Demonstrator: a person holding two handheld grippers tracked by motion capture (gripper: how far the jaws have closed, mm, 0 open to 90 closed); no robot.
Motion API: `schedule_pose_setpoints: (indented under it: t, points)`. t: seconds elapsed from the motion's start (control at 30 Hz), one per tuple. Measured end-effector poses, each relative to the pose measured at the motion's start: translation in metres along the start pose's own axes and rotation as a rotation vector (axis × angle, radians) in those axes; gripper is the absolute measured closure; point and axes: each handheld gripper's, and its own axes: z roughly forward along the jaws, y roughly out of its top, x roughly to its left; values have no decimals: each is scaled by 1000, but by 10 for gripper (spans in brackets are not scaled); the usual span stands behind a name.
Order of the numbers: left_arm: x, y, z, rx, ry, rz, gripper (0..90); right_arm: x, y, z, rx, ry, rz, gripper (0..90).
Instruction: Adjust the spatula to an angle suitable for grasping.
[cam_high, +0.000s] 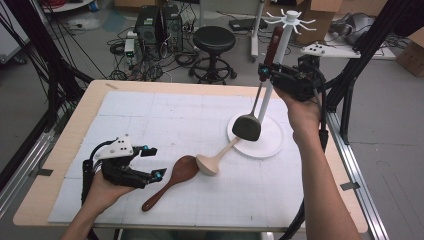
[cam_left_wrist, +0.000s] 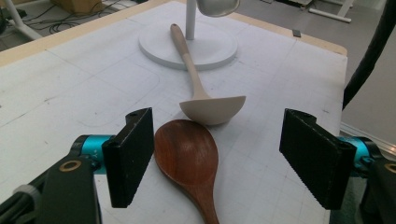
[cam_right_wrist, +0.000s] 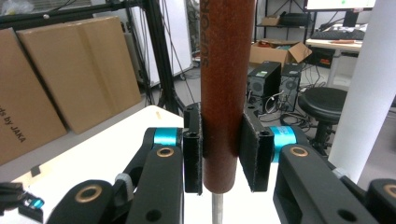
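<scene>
My right tongs (cam_right_wrist: 222, 154) raised far right, clamping the spatula handle (cam_right_wrist: 227, 70), lettered "SUPOR"; left tongs (cam_left_wrist: 219, 154) wide, low.

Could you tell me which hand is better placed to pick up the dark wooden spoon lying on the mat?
Left, probably. The left claw is open with the wooden spoon between its jaws, while the right claw is shut on the ladle, raised beside the rack.
</scene>
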Motion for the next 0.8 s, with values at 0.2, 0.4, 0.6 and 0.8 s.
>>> schedule_pose_setpoints:
  t: [0.2, 0.4, 0.6, 0.8]
  points:
    - [-1, 0, 0, -2, -6, 1, 269, -3, 4, 4, 0, -20, 12, 737]
    - [-1, 1, 0, -5, -11, 3, 269, -5, 9, 5, 14, -44, 22, 737]
    - [-2, 1, 0, -5, -14, 5, 269, -9, 10, 7, 18, -62, 34, 736]
    - [-2, 1, 0, -5, -13, 7, 269, -12, 9, 9, 34, -77, 41, 735]
